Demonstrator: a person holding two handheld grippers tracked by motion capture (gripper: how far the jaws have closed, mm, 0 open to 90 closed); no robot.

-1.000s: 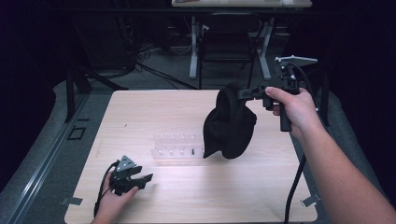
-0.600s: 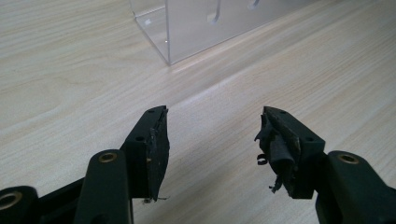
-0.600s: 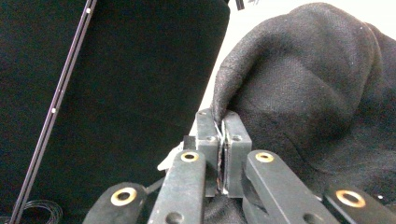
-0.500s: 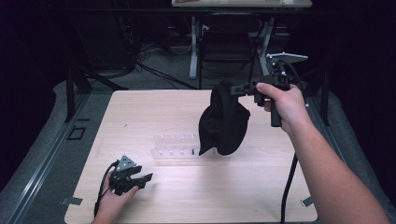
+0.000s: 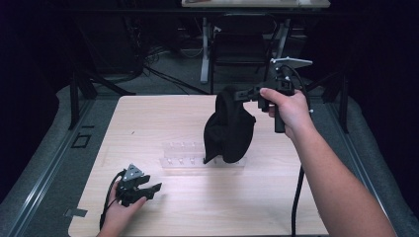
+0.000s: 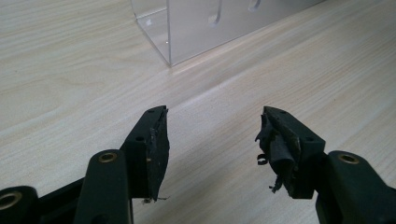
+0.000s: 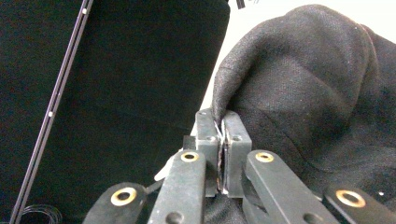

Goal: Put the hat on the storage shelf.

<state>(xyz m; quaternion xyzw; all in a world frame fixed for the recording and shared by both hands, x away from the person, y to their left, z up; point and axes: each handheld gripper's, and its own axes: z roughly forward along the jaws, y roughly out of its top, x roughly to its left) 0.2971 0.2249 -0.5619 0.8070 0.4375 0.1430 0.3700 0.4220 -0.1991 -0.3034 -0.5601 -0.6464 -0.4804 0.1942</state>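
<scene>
**High view: black cloth held aloft over the clear rack**

Right gripper (image 5: 247, 94) pinches an edge of the black cloth (image 5: 228, 131), which hangs above the clear acrylic rack (image 5: 184, 159) on the tabletop (image 5: 148, 118). Left gripper (image 5: 148, 189) rests wide and empty. Lower slowly, keeping the pinch firm so the cloth drapes evenly.

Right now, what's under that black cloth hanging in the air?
Under the black cloth, held up by the right gripper, a clear rack sits on the table. The cloth's lower edge covers the rack's right part, so anything there is hidden.
</scene>
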